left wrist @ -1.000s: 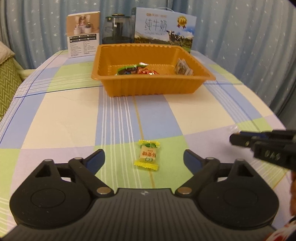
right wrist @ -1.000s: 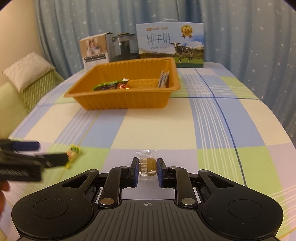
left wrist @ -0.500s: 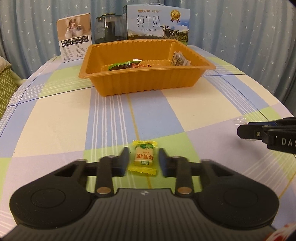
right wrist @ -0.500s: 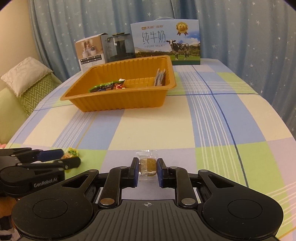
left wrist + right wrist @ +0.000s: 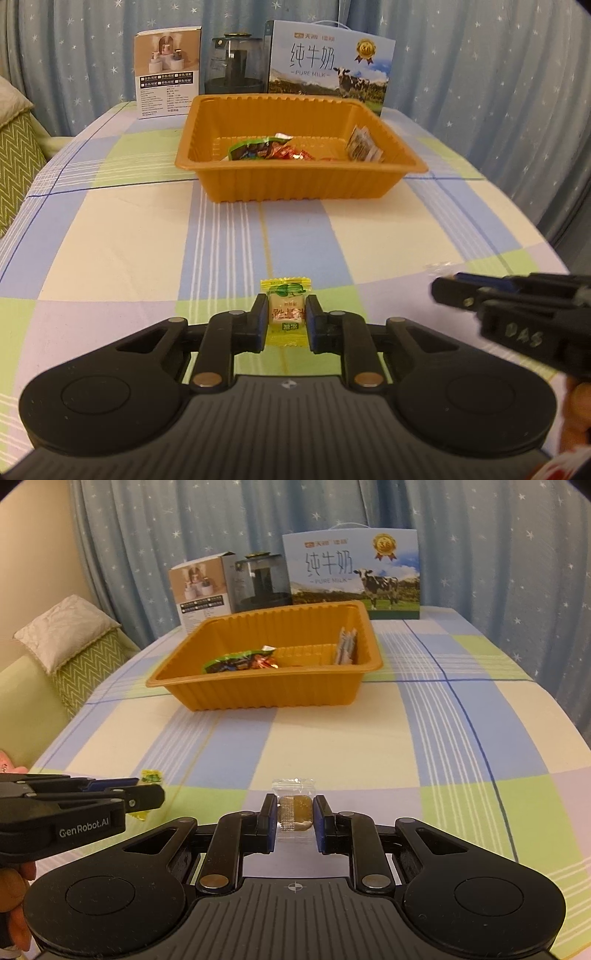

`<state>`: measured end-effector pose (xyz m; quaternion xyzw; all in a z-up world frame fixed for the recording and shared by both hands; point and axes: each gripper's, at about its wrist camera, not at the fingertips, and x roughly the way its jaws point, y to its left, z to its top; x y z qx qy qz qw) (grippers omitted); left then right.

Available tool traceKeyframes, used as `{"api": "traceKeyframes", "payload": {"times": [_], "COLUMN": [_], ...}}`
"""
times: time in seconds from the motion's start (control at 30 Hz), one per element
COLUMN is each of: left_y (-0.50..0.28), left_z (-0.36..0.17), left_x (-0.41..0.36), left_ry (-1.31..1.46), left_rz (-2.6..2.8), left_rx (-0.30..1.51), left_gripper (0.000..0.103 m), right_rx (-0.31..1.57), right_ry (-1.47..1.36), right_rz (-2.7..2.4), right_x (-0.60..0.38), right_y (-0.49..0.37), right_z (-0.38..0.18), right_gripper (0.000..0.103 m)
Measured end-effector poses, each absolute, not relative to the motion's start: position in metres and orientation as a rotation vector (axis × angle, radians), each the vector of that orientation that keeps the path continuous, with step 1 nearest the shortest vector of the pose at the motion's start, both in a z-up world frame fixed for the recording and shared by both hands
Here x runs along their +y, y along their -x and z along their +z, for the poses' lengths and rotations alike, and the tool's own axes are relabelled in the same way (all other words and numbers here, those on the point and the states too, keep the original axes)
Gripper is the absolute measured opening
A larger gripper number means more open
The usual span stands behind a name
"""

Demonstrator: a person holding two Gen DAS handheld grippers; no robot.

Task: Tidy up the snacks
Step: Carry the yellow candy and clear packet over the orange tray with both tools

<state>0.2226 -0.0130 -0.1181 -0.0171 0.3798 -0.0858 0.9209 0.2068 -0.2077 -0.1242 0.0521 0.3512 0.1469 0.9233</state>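
Counter (image 5: pixel 110 240) w/ a soft checked cloth, pale yellow, blue, green & lilac squares, thin white stripes. Left tongs (image 5: pixel 286 321), matte black w/ blue pads, clenched on a yellow candy (image 5: pixel 287 314): small crinkly wrapper, green print, pale block in the middle, at the near edge of the counter. Right tongs (image 5: pixel 294 818), same build, clenched on a clear-wrapped candy (image 5: pixel 294 808), see-through film w/ a brownish square piece inside, also at the near edge; can't tell if either candy is lifted off the cloth. Orange tray (image 5: pixel 295 184), thin ribbed plastic, rectangular w/ rounded corners & flared rim, sits mid-counter, well apart from both tongs. In it: green snack packet (image 5: pixel 255 147) lying flat on the L side, red-orange foil candies (image 5: pixel 295 153) just beside it, and small printed sachets (image 5: pixel 364 146) leaning upright vs the R wall. Behind the tray: white product box (image 5: pixel 168 72), dark translucent jar (image 5: pixel 236 62) w/ lid, glossy milk carton (image 5: pixel 328 66) w/ cow print & carry handle. Blue curtain (image 5: pixel 480 74) w/ white stars as backdrop; green zigzag cushion (image 5: pixel 85 657) far L.
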Motion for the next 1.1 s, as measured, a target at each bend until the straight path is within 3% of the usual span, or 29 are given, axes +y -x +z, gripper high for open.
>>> {"api": "traceKeyframes", "payload": {"times": [1.1], "left_y": [-0.261], "left_z": [-0.053], "left_x": [-0.009], "left_ry": [0.045], "left_rz": [-0.223], "left_rx": [0.678], "left_gripper": [0.018], "right_rx": [0.596], "right_ry": [-0.155], "right_rz": [0.310], "right_x": [-0.194], "right_y": [-0.241], "right_z": [-0.063], "right_gripper": [0.020]}}
